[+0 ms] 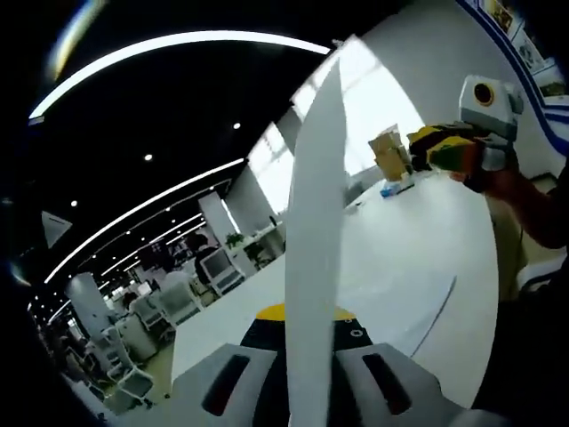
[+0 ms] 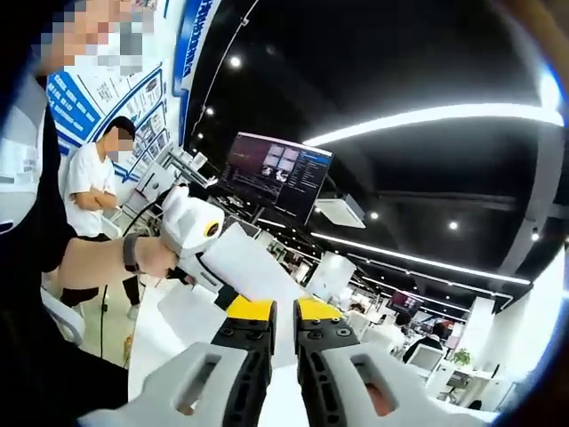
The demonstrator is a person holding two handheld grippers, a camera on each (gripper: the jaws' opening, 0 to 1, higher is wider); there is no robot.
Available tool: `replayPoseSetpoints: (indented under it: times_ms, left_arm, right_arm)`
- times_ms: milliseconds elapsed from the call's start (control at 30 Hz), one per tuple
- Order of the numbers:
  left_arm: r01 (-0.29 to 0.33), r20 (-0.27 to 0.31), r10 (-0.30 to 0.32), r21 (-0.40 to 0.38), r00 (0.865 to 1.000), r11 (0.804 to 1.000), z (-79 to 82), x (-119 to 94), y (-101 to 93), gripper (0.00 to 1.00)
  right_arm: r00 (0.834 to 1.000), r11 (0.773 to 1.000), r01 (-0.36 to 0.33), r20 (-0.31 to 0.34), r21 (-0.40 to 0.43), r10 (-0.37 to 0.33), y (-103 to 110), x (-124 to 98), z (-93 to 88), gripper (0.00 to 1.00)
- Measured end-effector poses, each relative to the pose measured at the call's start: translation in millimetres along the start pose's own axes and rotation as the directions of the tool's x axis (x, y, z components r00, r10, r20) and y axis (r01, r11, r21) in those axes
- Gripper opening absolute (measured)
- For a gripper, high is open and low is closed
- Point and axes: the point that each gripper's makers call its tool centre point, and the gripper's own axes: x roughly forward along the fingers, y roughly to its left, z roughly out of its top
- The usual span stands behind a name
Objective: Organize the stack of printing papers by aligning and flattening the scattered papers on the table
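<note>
While the left hand-held gripper is clenched on the paper stack, the sheets rise edge-on between its jaws as a thin white blade, flat and apparently flush along the seen edge. In the right gripper view, the right hand-held gripper is likewise closed on the stack, its yellow-tipped jaws nearly meeting at the lower border, though the contact itself is hard to make out. The stack is held above the white tabletop, on which a further sheet lies flat, with bare surface around it. A cardboard box stands near the far edge.
</note>
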Motion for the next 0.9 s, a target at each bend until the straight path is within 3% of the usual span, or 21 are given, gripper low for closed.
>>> replayPoseSetpoints:
  times_ms: [567, 833, 900]
  left_arm:
    - [-0.062, 0.073, 0.072, -0.135, 0.995, 0.989, -4.5, -19.7, 23.1, 0.06]
    - [-0.088, 0.136, 0.117, -0.2, 0.984, 0.976, -2.5, -28.6, 35.3, 0.06]
    - [-0.101, 0.169, 0.14, -0.22, 0.976, 0.97, -0.2, -31.6, 39.8, 0.06]
  right_arm:
    - [0.999, 0.999, 0.044, -0.033, 0.024, -0.044, -14.9, -16.8, -13.1, 0.11]
    - [0.997, 0.997, 0.063, -0.056, 0.04, -0.06, -20.8, -23.2, -23.0, 0.13]
    - [0.996, 0.997, 0.067, -0.06, 0.045, -0.064, -21.6, -24.1, -24.8, 0.13]
